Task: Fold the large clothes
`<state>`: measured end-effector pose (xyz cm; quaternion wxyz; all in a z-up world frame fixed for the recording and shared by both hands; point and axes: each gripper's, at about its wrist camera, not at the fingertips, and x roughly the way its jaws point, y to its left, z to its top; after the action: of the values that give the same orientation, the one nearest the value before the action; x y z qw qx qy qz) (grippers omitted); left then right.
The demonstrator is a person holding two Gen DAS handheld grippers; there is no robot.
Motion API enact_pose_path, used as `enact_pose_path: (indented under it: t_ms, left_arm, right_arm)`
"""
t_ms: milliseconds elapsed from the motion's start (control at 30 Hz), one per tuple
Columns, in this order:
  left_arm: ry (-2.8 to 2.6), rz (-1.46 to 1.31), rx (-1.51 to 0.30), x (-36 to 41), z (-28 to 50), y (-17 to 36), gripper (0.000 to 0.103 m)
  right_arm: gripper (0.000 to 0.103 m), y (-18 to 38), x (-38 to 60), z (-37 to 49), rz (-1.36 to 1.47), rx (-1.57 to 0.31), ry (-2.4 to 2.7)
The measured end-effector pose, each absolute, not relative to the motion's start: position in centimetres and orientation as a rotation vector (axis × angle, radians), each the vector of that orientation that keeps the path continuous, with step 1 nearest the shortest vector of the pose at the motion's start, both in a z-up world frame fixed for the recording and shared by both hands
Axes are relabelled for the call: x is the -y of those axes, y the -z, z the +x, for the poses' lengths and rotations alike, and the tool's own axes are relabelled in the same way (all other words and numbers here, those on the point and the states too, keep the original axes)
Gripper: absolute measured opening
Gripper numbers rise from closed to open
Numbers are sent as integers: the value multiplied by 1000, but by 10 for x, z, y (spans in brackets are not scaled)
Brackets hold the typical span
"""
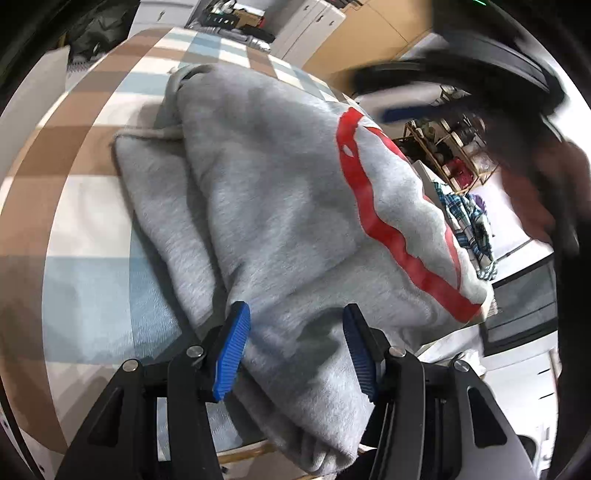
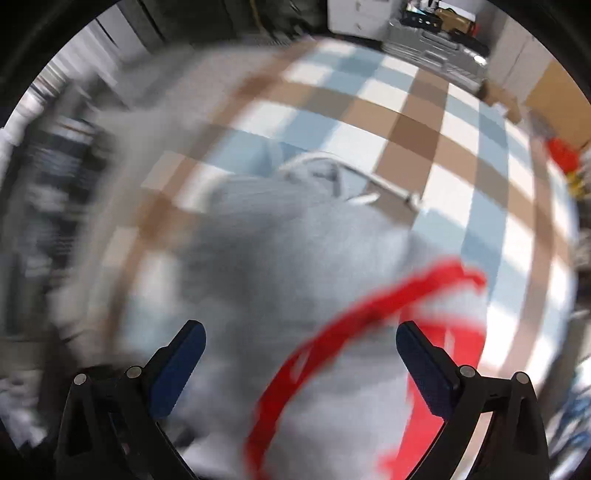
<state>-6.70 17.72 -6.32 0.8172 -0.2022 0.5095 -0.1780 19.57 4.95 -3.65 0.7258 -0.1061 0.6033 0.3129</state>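
A grey sweatshirt (image 1: pixel 277 184) with a red print (image 1: pixel 369 192) lies folded into a thick bundle on a checked cloth (image 1: pixel 74 184). My left gripper (image 1: pixel 295 350) is shut on the near end of the bundle, and fabric fills the gap between its blue pads (image 1: pixel 232 350). The right wrist view is blurred by motion. There my right gripper (image 2: pixel 299 365) hangs open above the sweatshirt (image 2: pixel 295 258), its fingers wide apart with nothing held. The red print (image 2: pixel 351 306) runs under it, and a white drawstring (image 2: pixel 369 181) lies further off. The right gripper and a hand (image 1: pixel 535 184) show blurred at the upper right.
The blue, brown and white checked cloth (image 2: pixel 406 129) spreads beyond the sweatshirt. Off its right edge stand a gold wire shelf (image 1: pixel 454 155) and a plaid garment (image 1: pixel 465 221). White cabinets (image 1: pixel 314 22) line the back. A red object (image 2: pixel 561 155) sits by the far right edge.
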Motion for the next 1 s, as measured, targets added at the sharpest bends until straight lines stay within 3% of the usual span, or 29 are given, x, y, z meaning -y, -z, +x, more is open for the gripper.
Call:
enact_pose_path:
  t_ms: [167,333,567,667,800,867,900,933,967,1000]
  left_arm:
    - [355,-477,-1102,-180,-65,60,46]
    - [348,-465,-1080,-175,-74,52,46]
    - [564,-633,-921,-189,-87,28,46]
    - [706,-668,-978,-176,-86,34,46]
    - [620,-624,-1209,-160,-72,76,46]
    - [620,-635,-1194,-164,-70,76,46]
    - [600,-617,-1186,-165,-71,77,36]
    - [572,-597,-1190,-167,-71,79,14]
    - [527,-565,-1203,-170,-73,80,4]
    - [504,-567,-1212,-173,-71,82,0]
  right_arm:
    - [103,21,7,123,-28,-1405,-869]
    - [103,73,44,96,137,-1573,-878]
    - [103,98,64,101,375,-1532,-897]
    - [103,96,69,98,367,-1508,-906]
    - [103,102,70,102,436,-1501,-914]
    - [103,101,73,101,455,-1491,-926]
    - [103,100,74,100,459,-1477,-933]
    - [103,101,71,98,451,-1473,-939]
    - [103,98,75,96,436,-1469,-949]
    - [103,93,78,96,438,-1457,-958]
